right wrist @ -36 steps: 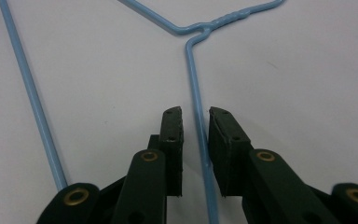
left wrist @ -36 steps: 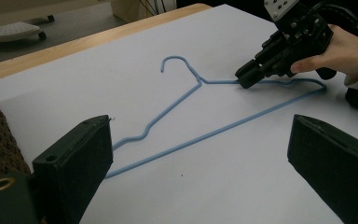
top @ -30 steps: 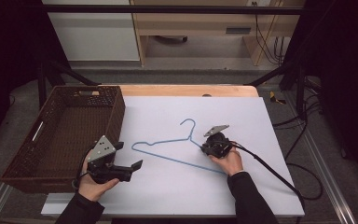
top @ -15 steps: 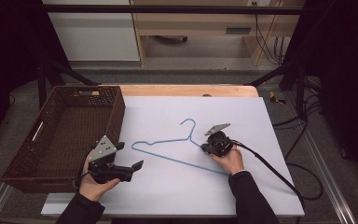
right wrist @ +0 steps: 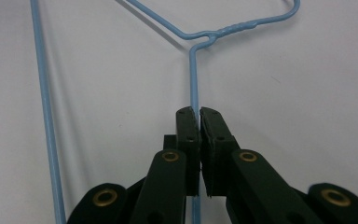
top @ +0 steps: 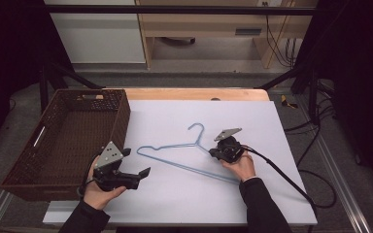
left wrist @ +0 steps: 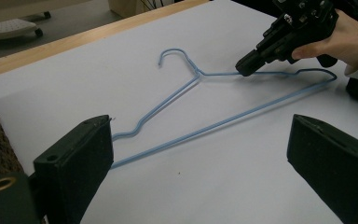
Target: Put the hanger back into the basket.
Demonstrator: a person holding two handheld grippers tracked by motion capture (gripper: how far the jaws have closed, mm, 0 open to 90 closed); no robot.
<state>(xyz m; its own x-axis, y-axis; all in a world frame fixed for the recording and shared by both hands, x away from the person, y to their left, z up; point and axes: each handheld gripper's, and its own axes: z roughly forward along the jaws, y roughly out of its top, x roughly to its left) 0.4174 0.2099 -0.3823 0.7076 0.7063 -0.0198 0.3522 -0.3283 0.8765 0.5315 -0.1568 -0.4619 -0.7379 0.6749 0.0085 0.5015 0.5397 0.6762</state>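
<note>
Hanger (right wrist: 194,74) wire partly hidden inside right tool (right wrist: 199,112)

No readable text, labels, brands, numbers or signs are showing anywhere in these views.
</note>
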